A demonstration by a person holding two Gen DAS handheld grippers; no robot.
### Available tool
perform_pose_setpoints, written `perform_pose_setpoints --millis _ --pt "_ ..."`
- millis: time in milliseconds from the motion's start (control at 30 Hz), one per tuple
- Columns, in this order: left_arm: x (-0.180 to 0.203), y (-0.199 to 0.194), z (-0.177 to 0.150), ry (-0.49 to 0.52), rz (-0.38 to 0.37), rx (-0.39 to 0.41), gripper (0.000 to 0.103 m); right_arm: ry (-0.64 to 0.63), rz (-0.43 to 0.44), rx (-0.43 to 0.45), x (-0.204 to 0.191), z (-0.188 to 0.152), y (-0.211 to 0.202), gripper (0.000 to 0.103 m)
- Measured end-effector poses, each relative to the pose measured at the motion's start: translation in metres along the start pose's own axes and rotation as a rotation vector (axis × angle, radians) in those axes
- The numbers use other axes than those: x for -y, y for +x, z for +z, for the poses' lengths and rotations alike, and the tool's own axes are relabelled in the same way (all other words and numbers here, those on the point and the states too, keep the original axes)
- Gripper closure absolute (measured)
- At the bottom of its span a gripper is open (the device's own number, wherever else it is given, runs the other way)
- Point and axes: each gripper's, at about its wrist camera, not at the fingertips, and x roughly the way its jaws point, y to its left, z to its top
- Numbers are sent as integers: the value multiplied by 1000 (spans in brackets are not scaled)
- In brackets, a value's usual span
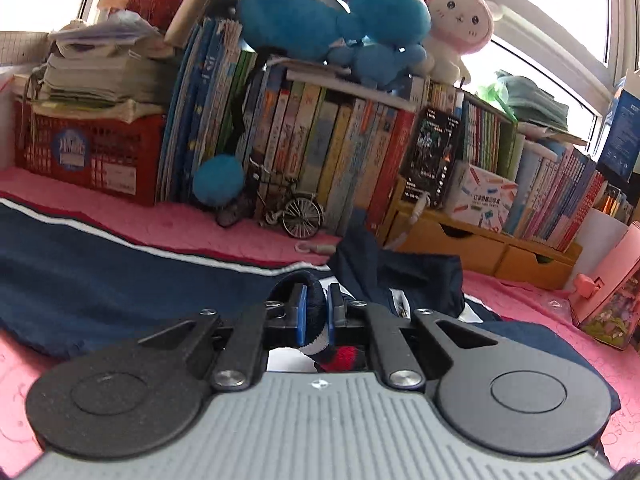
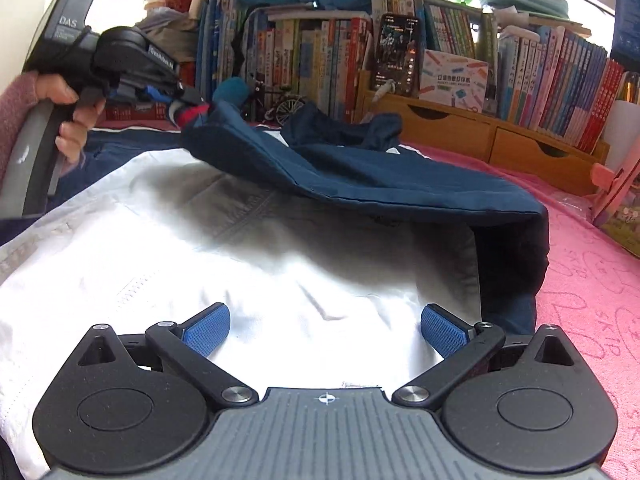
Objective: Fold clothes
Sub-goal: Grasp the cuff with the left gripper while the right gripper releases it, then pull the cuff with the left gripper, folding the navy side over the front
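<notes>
A navy jacket [image 1: 100, 280] with a white and red stripe along its edge lies on the pink cover [image 1: 200, 228]. My left gripper [image 1: 318, 294] is shut on the jacket's ribbed navy, white and red band [image 1: 340, 358], which is bunched between its blue pads. In the right wrist view the left gripper [image 2: 182, 100], held by a hand [image 2: 70, 128], lifts that band so a navy panel [image 2: 360, 176] hangs over the white lining [image 2: 200, 248]. My right gripper [image 2: 324, 320] stands open just above the lining, with nothing between its fingers.
Rows of books [image 1: 320, 140] line the back, with plush toys [image 1: 332, 12] on top. A red crate [image 1: 88, 156] stands at the left, and a small model bicycle [image 1: 292, 212] and wooden drawers [image 2: 500, 140] sit in front. A pink box [image 1: 612, 300] stands at the right.
</notes>
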Motion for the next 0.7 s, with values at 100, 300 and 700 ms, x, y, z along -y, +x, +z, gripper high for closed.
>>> perform_pose_setpoints --millis 100,300,700 --pt "-13 3 -3 -19 34 -20 92 -9 -8 -1 -2 0 1 0" --pt "-31 28 -16 37 261 -88 89 1 -3 -16 -2 1 3 0" --pt "-51 24 -21 -345 -56 -183 13 22 -15 -24 -2 4 2 0"
